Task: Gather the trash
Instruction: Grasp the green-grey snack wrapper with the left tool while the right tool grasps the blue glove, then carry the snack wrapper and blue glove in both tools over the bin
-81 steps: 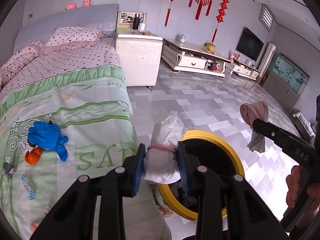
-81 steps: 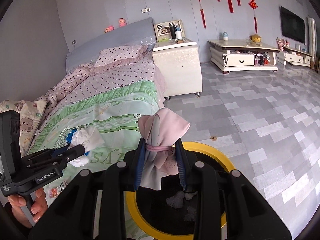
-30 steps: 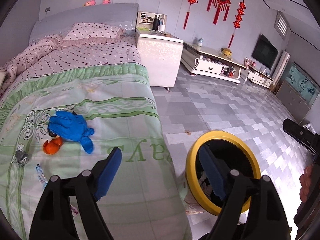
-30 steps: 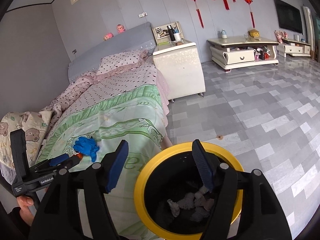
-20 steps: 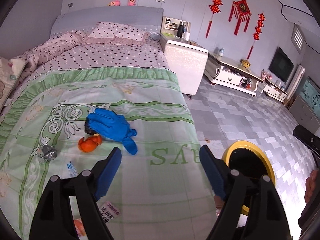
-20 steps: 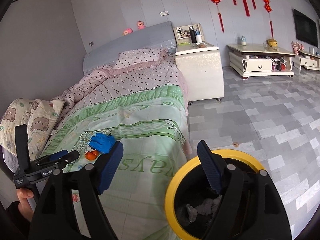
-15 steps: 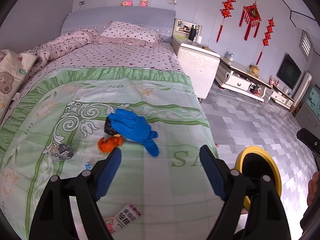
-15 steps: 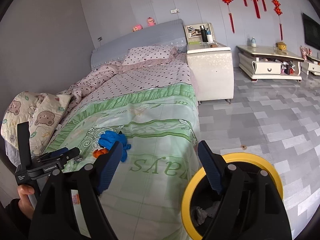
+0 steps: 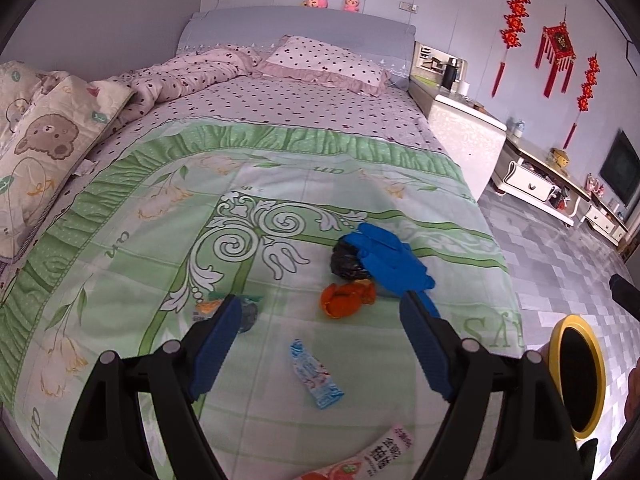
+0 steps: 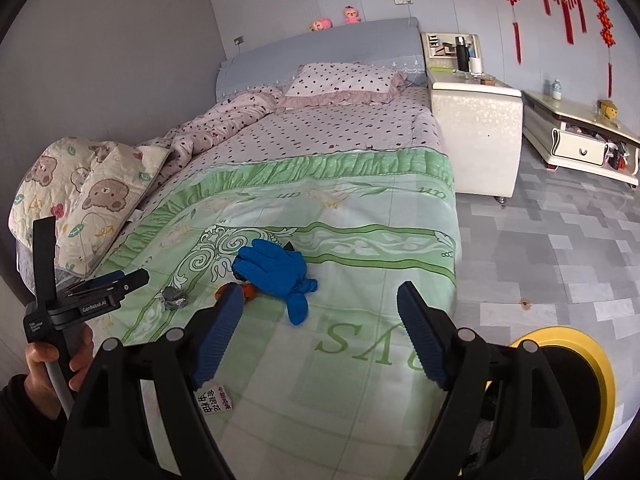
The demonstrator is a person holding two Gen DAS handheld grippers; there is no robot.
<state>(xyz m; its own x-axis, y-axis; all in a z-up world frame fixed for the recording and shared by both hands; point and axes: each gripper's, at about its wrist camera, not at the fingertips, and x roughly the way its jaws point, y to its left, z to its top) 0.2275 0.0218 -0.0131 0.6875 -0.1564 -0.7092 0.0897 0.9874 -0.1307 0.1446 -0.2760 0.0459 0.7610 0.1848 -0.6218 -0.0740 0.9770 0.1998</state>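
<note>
Polka-dot pillow (image 9: 326, 62) beside a white, perhaps marble, nightstand (image 9: 468, 136).

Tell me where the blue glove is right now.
The blue glove lies on the green bedspread, right of centre in the left wrist view, over a black wad and just above the orange peel.

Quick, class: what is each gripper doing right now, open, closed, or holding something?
Left gripper: open, holding nothing.
Right gripper: open, holding nothing.

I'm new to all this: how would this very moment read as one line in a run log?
left gripper: open, empty | right gripper: open, empty | blue glove, orange peel: on bed | yellow-rimmed bin: on floor beside bed
</note>
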